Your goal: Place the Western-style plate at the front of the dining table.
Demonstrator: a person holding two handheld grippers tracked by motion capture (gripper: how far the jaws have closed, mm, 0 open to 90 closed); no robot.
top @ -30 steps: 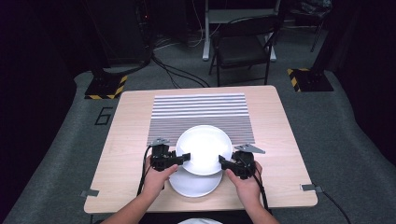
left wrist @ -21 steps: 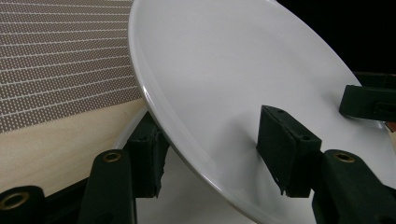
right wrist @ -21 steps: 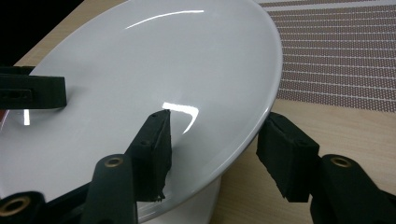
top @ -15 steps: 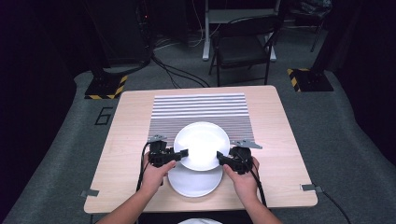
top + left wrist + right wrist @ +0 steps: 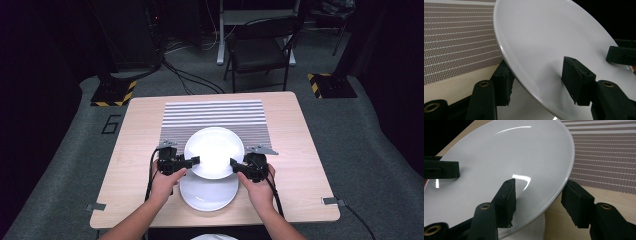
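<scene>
Left gripper (image 5: 194,160) straddles the left rim of the upper plate (image 5: 215,151), one black jaw above the rim and one below it, as the left gripper view shows; the jaws are clamped on the rim. Right gripper (image 5: 234,164) takes the opposite rim the same way, its jaws closed on the plate edge with one pad on the inner face and one under the rim. Both grippers are hand-held, the left hand (image 5: 165,184) and right hand (image 5: 260,189) entering from the near edge of the table (image 5: 135,145). The upper plate is round, white, glossy and shallow, with a raised rim; it carries no contents. It sits partly over a second white plate (image 5: 207,194), also bare, which rests on the table surface nearer the person. The table top is light wood-grain. A striped mat (image 5: 215,116) with fine grey and white bands and a dotted weave lies beyond the plates; the upper plate's far edge overlaps it.
</scene>
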